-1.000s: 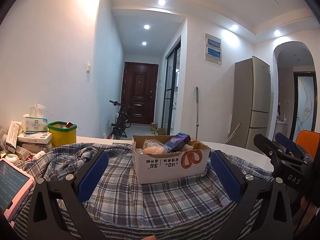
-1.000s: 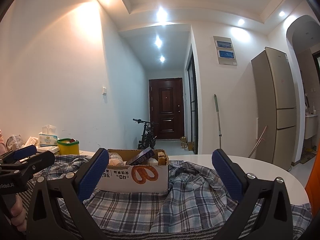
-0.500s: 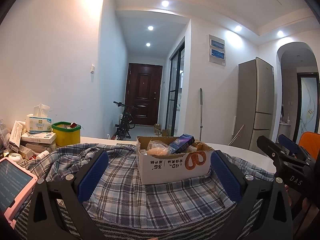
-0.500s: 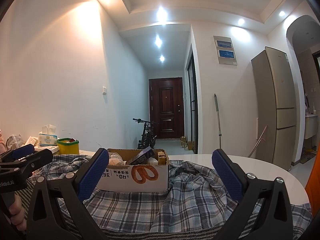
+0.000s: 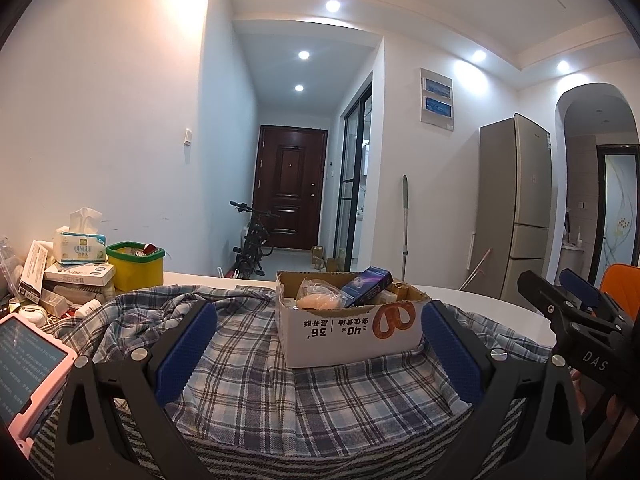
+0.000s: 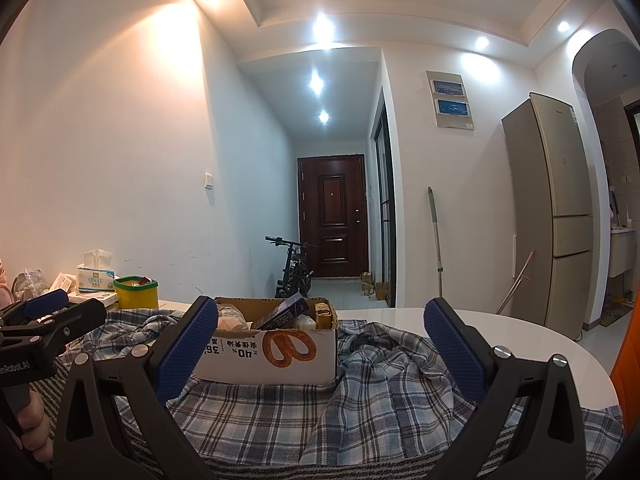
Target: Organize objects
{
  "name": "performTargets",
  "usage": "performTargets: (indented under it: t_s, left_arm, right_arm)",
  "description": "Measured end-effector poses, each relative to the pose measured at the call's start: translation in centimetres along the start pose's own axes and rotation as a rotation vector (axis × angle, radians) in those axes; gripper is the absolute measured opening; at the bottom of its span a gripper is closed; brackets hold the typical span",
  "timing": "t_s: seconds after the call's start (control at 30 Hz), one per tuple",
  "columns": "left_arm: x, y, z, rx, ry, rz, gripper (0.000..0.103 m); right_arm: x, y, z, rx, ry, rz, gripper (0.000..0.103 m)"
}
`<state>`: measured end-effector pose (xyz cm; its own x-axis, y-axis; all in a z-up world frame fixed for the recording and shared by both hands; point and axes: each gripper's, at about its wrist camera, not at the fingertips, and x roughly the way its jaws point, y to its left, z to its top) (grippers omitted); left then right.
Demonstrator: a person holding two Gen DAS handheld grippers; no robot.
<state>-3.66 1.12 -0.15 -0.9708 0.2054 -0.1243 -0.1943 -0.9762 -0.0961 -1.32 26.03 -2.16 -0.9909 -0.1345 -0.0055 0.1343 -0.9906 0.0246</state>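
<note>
**Box Dead Ahead, Both Grippers Empty**

While both grippers hung with jaws spread and nothing between them, the box (image 5: 352, 326) sat mid-frame on the plaid cloth (image 5: 256, 392), straight ahead of the left gripper (image 5: 320, 354) (the nearer one, I judged) and left of centre for the right gripper (image 6: 320, 354). Its long side faced the cameras. Print read "36", "40%"; the tissue pack (image 5: 79, 246) read "QINGLU".

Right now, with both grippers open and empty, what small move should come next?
Probably ease the left gripper forward toward the cardboard box, which sits straight ahead on the plaid cloth. The right gripper is also empty, and the box sits left of its centre.
</note>
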Motion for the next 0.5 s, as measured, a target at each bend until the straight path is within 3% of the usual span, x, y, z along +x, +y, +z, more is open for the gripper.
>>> performTargets:
  t_s: [0.5]
  left_arm:
    - [-0.11, -0.20, -0.18, 0.008, 0.002, 0.012, 0.103]
  right_arm:
    - [0.11, 0.16, -0.26, 0.002, 0.008, -0.003, 0.103]
